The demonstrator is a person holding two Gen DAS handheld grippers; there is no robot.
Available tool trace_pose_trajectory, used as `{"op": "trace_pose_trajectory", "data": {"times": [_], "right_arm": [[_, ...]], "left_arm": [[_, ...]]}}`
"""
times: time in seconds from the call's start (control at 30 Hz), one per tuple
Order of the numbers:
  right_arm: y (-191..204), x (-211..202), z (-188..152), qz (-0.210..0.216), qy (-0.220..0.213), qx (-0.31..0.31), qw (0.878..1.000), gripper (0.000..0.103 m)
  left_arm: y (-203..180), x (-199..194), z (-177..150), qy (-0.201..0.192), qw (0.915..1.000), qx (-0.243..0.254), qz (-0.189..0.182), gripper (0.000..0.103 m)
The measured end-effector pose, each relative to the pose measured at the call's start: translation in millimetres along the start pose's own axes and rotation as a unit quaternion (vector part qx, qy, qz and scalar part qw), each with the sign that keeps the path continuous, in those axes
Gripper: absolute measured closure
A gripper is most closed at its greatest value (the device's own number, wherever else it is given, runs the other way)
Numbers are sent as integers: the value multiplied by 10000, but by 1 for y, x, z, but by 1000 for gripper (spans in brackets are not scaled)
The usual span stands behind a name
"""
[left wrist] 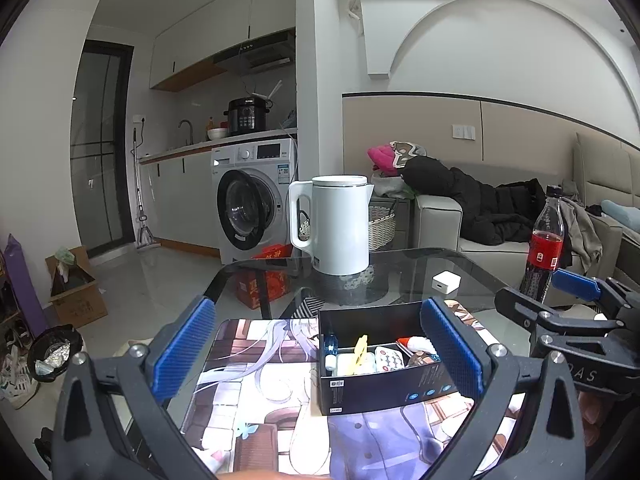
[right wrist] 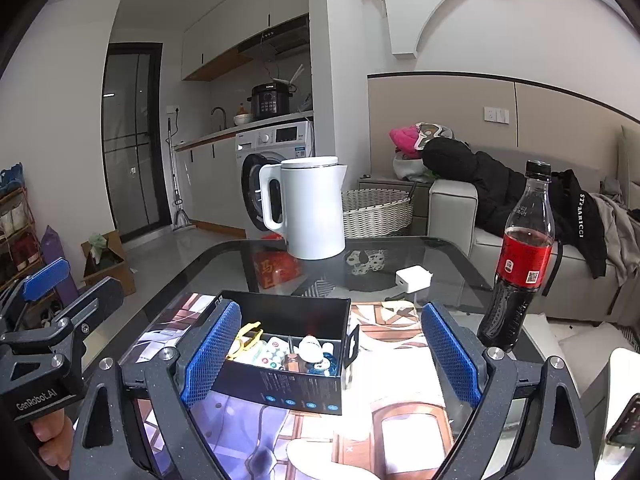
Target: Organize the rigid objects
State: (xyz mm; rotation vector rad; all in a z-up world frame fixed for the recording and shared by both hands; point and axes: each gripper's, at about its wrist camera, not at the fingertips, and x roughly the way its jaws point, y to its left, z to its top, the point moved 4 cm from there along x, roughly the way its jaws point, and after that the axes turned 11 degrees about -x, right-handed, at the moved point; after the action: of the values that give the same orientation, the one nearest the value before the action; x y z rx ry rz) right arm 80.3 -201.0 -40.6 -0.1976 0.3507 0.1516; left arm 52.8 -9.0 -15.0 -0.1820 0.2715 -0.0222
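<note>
An open black box [left wrist: 380,392] [right wrist: 288,388] sits on a printed mat [left wrist: 260,380] [right wrist: 400,400] on a glass table. It holds several small items: a yellow clip [right wrist: 246,338], little bottles and a white blister pack [left wrist: 390,360]. My left gripper [left wrist: 316,350] is open just in front of the box, with its right pad [left wrist: 452,348] overlapping the box's right end. My right gripper [right wrist: 332,352] is also open, its left pad [right wrist: 212,352] in front of the box's left end. Neither pad presses on anything.
A white kettle [left wrist: 336,224] [right wrist: 308,208] stands at the table's far side. A cola bottle [left wrist: 546,244] [right wrist: 520,260] stands at the right edge, with a white charger [left wrist: 445,282] [right wrist: 414,278] between them. A sofa with clothes is on the right, a washing machine behind.
</note>
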Motion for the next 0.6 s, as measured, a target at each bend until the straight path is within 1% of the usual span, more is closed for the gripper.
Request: {"op": "trace_pose_trajectory", "data": {"times": [0.6], "right_arm": [[4, 0, -1, 147, 20, -29, 9999, 10]], "left_arm": [[-1, 0, 0, -9, 10000, 36, -2, 0]]}}
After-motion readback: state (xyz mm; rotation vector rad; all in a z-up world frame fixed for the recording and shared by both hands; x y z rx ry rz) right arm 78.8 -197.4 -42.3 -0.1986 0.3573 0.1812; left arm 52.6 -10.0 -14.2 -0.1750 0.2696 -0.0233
